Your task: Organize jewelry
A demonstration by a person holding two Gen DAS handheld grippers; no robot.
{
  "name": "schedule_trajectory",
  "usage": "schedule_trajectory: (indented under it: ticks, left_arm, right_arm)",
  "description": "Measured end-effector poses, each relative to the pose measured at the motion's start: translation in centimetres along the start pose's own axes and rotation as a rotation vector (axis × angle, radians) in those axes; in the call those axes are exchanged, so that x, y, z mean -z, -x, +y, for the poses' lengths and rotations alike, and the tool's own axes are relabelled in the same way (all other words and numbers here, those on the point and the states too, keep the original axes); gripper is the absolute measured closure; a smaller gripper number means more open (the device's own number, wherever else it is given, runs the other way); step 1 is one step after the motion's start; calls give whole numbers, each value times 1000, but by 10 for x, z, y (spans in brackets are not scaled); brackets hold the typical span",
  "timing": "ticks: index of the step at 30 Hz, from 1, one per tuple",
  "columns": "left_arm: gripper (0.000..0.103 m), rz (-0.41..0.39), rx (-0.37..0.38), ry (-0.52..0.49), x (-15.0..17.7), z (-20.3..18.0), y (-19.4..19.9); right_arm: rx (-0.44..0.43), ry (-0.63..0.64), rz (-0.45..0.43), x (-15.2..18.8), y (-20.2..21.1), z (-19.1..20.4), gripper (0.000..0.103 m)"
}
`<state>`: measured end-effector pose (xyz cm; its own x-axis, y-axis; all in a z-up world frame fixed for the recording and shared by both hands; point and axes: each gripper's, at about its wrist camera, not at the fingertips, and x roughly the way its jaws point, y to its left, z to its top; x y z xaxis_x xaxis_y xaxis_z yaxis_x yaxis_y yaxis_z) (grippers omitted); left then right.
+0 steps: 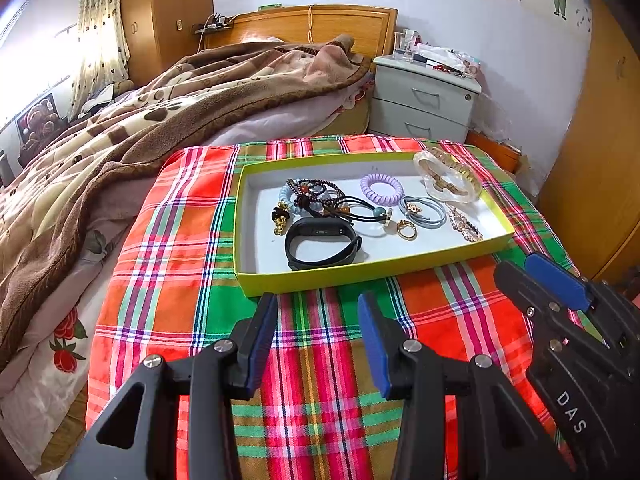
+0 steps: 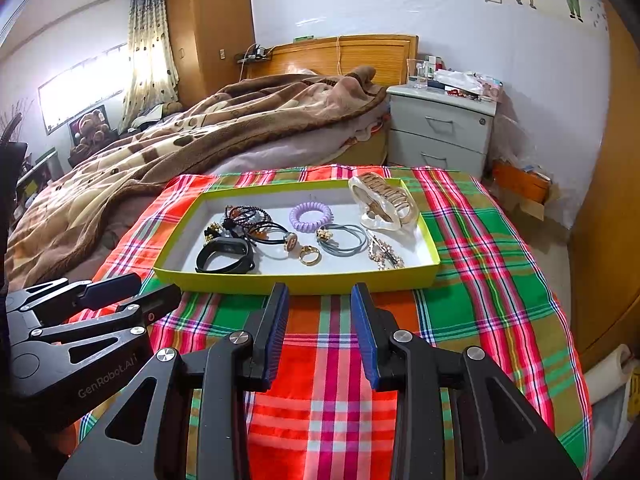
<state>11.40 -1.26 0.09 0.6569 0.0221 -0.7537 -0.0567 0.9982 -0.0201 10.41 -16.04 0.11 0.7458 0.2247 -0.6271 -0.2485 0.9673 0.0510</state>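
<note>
A shallow yellow-green tray (image 1: 320, 278) (image 2: 296, 281) with a white floor sits on a plaid cloth. In it lie a black fitness band (image 1: 320, 242) (image 2: 224, 258), dark bead bracelets (image 1: 316, 192) (image 2: 244, 214), a purple coil hair tie (image 1: 382, 189) (image 2: 311, 216), grey hair ties (image 1: 426, 210) (image 2: 346, 240), a gold ring (image 1: 407, 230) (image 2: 310, 257), a rhinestone clip (image 1: 464, 224) (image 2: 384, 254) and a clear-and-gold claw clip (image 1: 448, 176) (image 2: 382, 202) on the rim. My left gripper (image 1: 318, 308) and right gripper (image 2: 320, 298) are open and empty, just in front of the tray.
The plaid cloth (image 1: 320, 360) (image 2: 500, 280) covers a small table beside a bed with a brown blanket (image 1: 140, 120). A grey nightstand (image 1: 424, 100) (image 2: 440, 132) stands behind, a wooden wardrobe (image 2: 612, 240) at right. The right gripper shows at right in the left wrist view (image 1: 560, 292).
</note>
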Motion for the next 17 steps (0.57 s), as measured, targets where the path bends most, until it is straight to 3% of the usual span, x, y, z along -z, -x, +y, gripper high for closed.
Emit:
schedule_trajectory:
  ticks: [17]
  left_arm:
    - [59, 12, 7, -7, 1, -2, -1]
  right_arm:
    - [0, -2, 1, -1, -1, -1, 70]
